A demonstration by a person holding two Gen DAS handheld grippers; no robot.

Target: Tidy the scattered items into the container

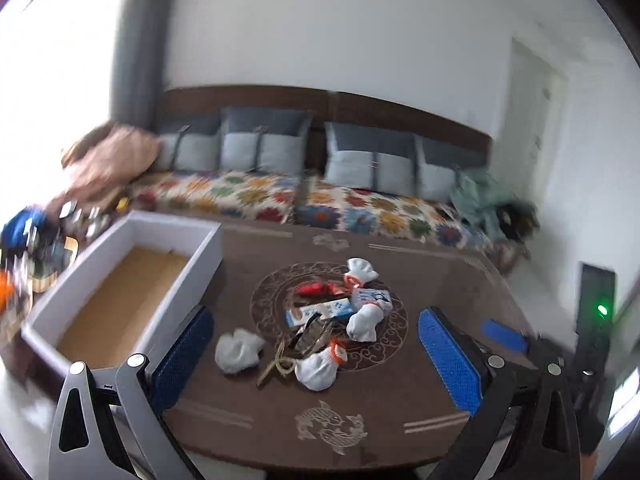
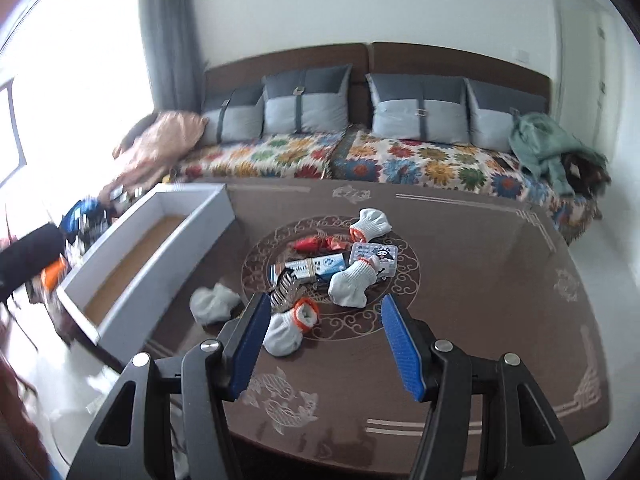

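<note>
The left claw (image 1: 316,360) is wide open and holds nothing; the right claw (image 2: 324,344) also. Both hang above the brown counter (image 2: 480,280). White gloves (image 2: 350,286) and a toothpaste box (image 2: 316,268) lie at centre frame. The white cardboard box (image 2: 152,256) stands at left.

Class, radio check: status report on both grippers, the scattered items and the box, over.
Left gripper open, empty. Right gripper open, empty, above the nearest glove. Pile of items on the table; white box holds nothing visible. Nothing in the way.
</note>
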